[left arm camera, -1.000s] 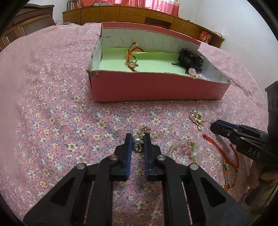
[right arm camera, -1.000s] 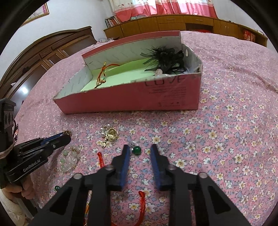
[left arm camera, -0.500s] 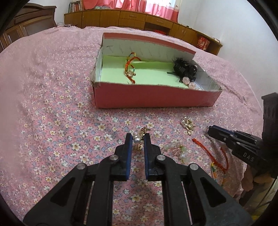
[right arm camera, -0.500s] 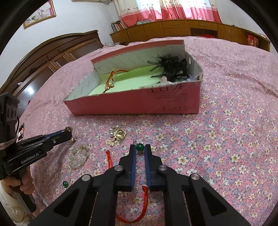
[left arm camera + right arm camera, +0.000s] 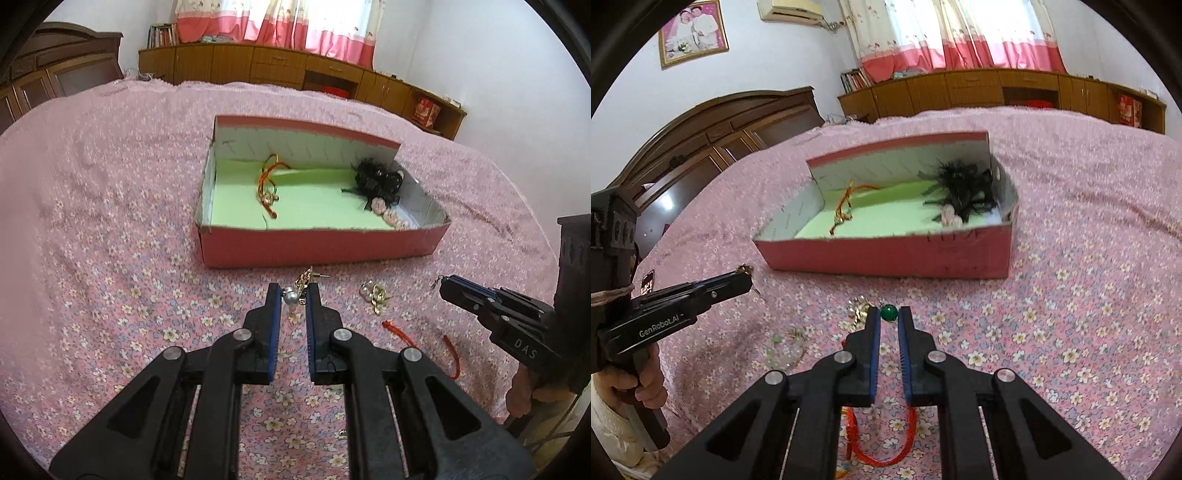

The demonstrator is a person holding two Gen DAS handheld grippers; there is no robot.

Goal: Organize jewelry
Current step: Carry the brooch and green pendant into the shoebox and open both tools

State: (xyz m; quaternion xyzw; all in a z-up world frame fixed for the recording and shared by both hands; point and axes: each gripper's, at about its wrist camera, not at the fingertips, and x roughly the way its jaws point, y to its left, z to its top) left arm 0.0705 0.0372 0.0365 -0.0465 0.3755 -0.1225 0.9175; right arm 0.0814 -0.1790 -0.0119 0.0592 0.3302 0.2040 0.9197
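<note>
My left gripper (image 5: 292, 293) is shut on a pearl-and-gold earring (image 5: 295, 291) and holds it above the bedspread, short of the red box (image 5: 317, 247). My right gripper (image 5: 888, 314) is shut on a green bead earring (image 5: 888, 312), also lifted. The box has a green floor with a red-orange cord bracelet (image 5: 267, 184) at the left and a black feather piece (image 5: 376, 182) at the right. The right gripper shows in the left wrist view (image 5: 448, 286) and the left gripper in the right wrist view (image 5: 744, 275).
On the pink flowered bedspread (image 5: 110, 258) lie a gold-and-pearl earring (image 5: 373, 295), a red cord bracelet (image 5: 421, 347) and a pale green bead piece (image 5: 783, 350). Wooden cabinets (image 5: 295, 70) line the far wall. A dark wardrobe (image 5: 701, 147) stands at the left.
My right gripper closed on the green bead earring and lifted it. Both grippers rose and pulled back from the bedspread, each with its earring.
</note>
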